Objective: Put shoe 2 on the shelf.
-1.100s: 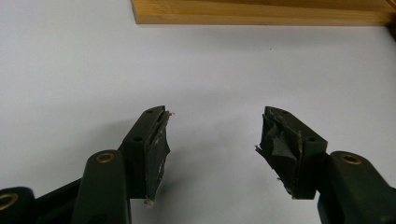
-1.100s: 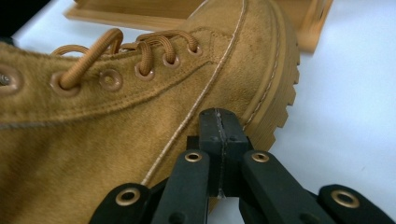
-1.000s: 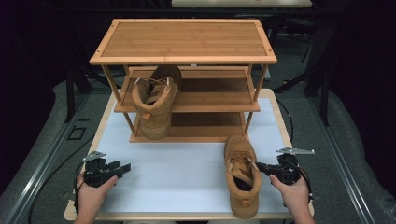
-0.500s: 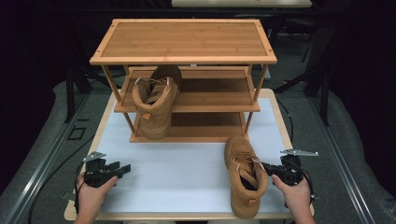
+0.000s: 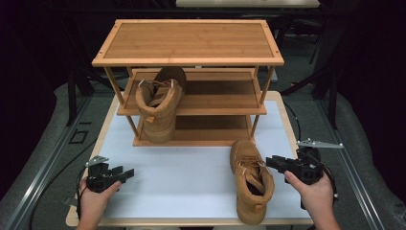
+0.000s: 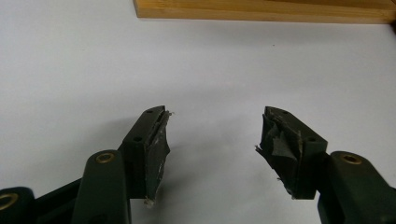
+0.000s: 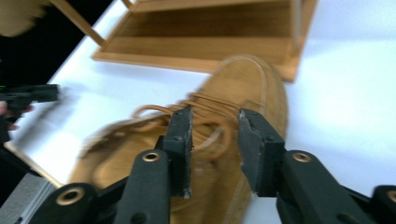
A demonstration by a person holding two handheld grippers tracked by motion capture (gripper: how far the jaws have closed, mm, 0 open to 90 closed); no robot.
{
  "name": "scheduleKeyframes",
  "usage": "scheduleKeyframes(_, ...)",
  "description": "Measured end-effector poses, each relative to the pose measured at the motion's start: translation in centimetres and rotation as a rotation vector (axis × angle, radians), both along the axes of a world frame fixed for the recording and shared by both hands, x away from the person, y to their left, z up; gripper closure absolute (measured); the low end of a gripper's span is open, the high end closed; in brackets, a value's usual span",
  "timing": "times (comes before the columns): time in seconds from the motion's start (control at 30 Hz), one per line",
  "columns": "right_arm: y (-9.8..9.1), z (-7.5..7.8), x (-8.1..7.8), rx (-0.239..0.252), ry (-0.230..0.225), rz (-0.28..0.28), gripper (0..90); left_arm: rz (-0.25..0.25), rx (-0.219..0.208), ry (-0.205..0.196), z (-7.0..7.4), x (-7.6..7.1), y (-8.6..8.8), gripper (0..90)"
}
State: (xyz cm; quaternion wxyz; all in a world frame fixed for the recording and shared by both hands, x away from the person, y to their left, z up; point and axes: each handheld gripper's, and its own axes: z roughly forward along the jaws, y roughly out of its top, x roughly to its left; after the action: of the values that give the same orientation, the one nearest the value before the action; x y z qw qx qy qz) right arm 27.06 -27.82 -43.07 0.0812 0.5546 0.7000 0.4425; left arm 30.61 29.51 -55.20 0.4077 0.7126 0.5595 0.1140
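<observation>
1. dark surroundings ring my work area; a white tabletop with a pale wooden rim (image 5: 191, 172) fills the middle of the high view.
2. at the far side of that tabletop stands a 3-tier bamboo shoe rack (image 5: 191, 43), its top shelf bare.
3. on the rack's left part i see a tan suede high-top boot with brown laces (image 5: 159, 108), heel toward me, toe pointing into the rack. i cannot tell for sure which of the 2 lower shelves carries it.
4. a second tan suede lace-up boot (image 5: 251, 179) lies on the tabletop at front right, toe pointing toward the rack's right front leg, heel near the table's front edge.
5. my right gripper (image 5: 274, 163) sits just to the right of that boot, jaws pointing left at its collar. its jaws have just been opening; in the right gripper view (image 7: 214, 140) they stand apart above the laces, pads pressing on nothing.
6. my left gripper (image 5: 125, 173) hovers low over the front left of the tabletop, well apart from both boots. in the left gripper view (image 6: 212, 135) its jaws gape wide with bare white surface between them.
</observation>
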Motion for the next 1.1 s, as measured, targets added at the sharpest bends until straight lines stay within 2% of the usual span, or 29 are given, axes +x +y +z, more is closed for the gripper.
scheduleKeyframes(0.07, 0.3, 0.3, -0.5, 0.003, -0.008, 0.017, 62.8, -0.002, 0.001, 0.001, 0.0, 0.0, 0.1, 40.8)
scheduleKeyframes(0.13, 0.9, -0.2, -0.8, 0.002, -0.008, 0.023, 62.2, 0.001, 0.001, -0.001, 0.0, 0.0, 0.1, 40.8)
scheduleKeyframes(0.27, 1.7, -1.8, -1.0, -0.054, 0.024, 0.030, 63.2, -0.002, 0.001, 0.003, 0.0, 0.0, 0.1, 40.8)
scheduleKeyframes(0.33, 1.7, -2.3, -1.0, -0.034, 0.024, 0.027, 68.6, -0.002, 0.000, 0.003, 0.0, 0.0, 0.0, 40.8)
scheduleKeyframes(0.4, 1.8, -2.3, -1.2, -0.044, 0.009, 0.019, 77.5, -0.002, -0.001, 0.004, -0.1, 0.0, 0.0, 40.8)
scheduleKeyframes(0.43, 1.8, -2.3, -1.2, -0.044, 0.009, 0.019, 77.5, -0.002, -0.001, 0.004, -0.1, 0.0, 0.0, 40.8)
scheduleKeyframes(0.47, 2.0, -2.1, -1.3, -0.076, 0.004, 0.024, 82.7, 0.000, 0.000, 0.004, -0.1, 0.1, 0.0, 40.8)
scheduleKeyframes(0.53, 2.2, -2.0, -1.3, -0.090, -0.004, 0.049, 84.3, -0.001, -0.001, 0.004, -0.1, 0.1, 0.0, 40.8)
scheduleKeyframes(0.63, 2.6, -1.9, -1.1, -0.076, -0.026, 0.079, 85.2, 0.001, 0.000, 0.004, -0.1, 0.1, 0.0, 40.8)
scheduleKeyframes(0.7, 2.9, -1.5, -1.0, -0.067, -0.050, 0.079, 85.5, 0.003, -0.001, 0.003, -0.1, 0.1, 0.0, 40.8)
scheduleKeyframes(0.9, 3.8, -0.1, 0.0, -0.037, -0.078, 0.101, 86.2, 0.001, -0.002, 0.003, 0.0, 0.1, 0.0, 40.8)
scheduleKeyframes(1.1, 4.8, 0.7, 0.4, 0.007, -0.084, 0.183, 86.4, 0.007, -0.007, 0.005, -0.1, 0.1, 0.2, 40.8)
